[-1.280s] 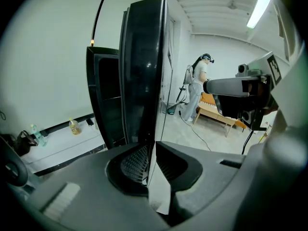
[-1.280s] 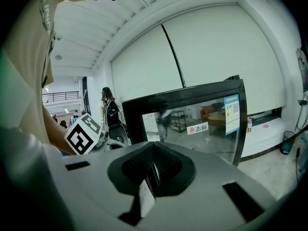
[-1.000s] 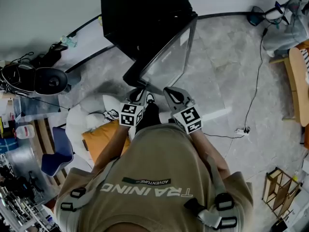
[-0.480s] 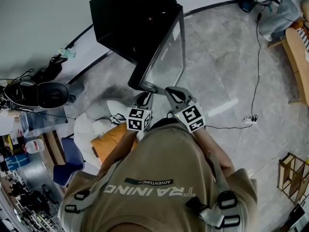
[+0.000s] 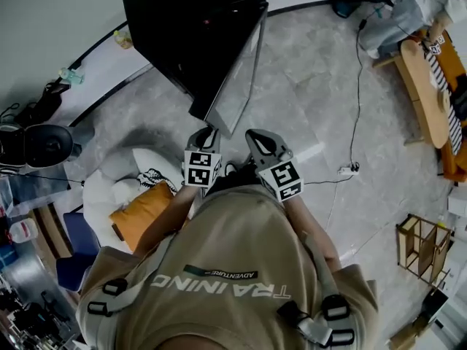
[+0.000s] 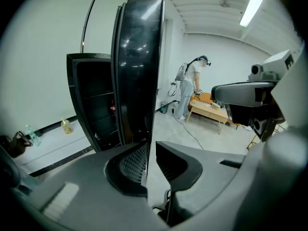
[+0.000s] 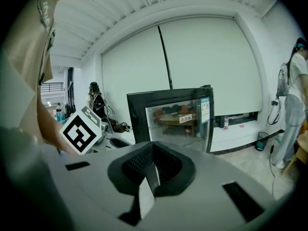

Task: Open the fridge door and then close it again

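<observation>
Left gripper view: the left gripper [image 6: 150,150] has its jaws pinching the free edge of the black-framed glass fridge door [image 6: 137,66], ajar from the black fridge cabinet [image 6: 91,100]. Right gripper [image 7: 150,170], jaws pressed together on nothing, faces the fridge. That thin edge could slip out mid-swing, and the door would slam.

On the back of the tan shirt [image 5: 219,297], upside down: "TRAINING" in big letters, "ADVENTURE" in small ones. On the fridge door [image 7: 166,126], a small label [image 7: 186,119], too tiny to read.
</observation>
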Demonstrator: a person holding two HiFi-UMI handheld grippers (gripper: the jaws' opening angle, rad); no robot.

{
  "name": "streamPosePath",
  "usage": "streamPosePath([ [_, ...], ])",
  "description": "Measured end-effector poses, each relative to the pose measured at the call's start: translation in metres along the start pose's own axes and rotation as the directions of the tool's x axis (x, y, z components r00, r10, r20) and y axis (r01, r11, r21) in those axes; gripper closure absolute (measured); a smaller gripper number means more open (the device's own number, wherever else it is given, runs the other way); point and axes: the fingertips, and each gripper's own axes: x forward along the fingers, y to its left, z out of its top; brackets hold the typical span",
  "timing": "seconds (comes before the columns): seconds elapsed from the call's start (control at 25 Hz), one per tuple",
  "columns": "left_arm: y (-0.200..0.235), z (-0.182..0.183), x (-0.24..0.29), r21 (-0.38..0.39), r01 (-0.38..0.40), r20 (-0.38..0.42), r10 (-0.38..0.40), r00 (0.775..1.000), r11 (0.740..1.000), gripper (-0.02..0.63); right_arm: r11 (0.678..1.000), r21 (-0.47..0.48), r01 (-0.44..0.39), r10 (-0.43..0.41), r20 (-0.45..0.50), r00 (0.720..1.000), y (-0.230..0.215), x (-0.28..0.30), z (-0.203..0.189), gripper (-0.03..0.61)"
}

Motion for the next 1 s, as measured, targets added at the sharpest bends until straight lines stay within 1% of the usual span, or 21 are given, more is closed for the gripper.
streamPosePath([
  [0.12,-0.006,0.0,0.003,-0.007,-0.004,0.003,0.004,1.0,1.0,0.566,0.999,0.02,0.029,-0.029,-0.021,0.999,-0.003,-0.011,-0.008,0.583],
  [0.24,-0.016,-0.003,0.002,-0.012,0.02,-0.002,-0.02,1.0,1.0,0.566,1.0,0.01,0.029,-0.029,-0.018,0.999,0.001,-0.014,-0.007,0.583],
  [0.36,-0.025,-0.002,0.003,-0.011,0.015,0.014,-0.015,1.0,1.0,0.566,1.0,-0.013,0.016,-0.016,-0.006,1.0,0.003,-0.016,-0.004,0.583],
  [0.6,-0.06,-0.002,0.006,-0.064,-0.013,-0.002,0.013,1.0,0.998,0.566,0.999,-0.017,-0.041,0.041,-0.009,0.999,-0.011,-0.034,-0.012,0.583],
  [0.72,-0.075,-0.003,0.01,-0.089,-0.041,-0.006,0.041,0.999,0.995,0.566,0.997,-0.023,-0.078,0.078,-0.005,0.997,-0.022,-0.044,-0.016,0.583],
  [0.84,-0.096,-0.001,0.014,-0.134,-0.075,-0.018,0.073,0.997,0.988,0.566,0.993,-0.031,-0.115,0.116,0.005,0.993,-0.038,-0.059,-0.018,0.583],
  [1.0,-0.121,0.004,0.022,-0.162,-0.114,-0.027,0.111,0.993,0.98,0.566,0.987,-0.032,-0.157,0.157,0.02,0.987,-0.065,-0.078,-0.021,0.583],
])
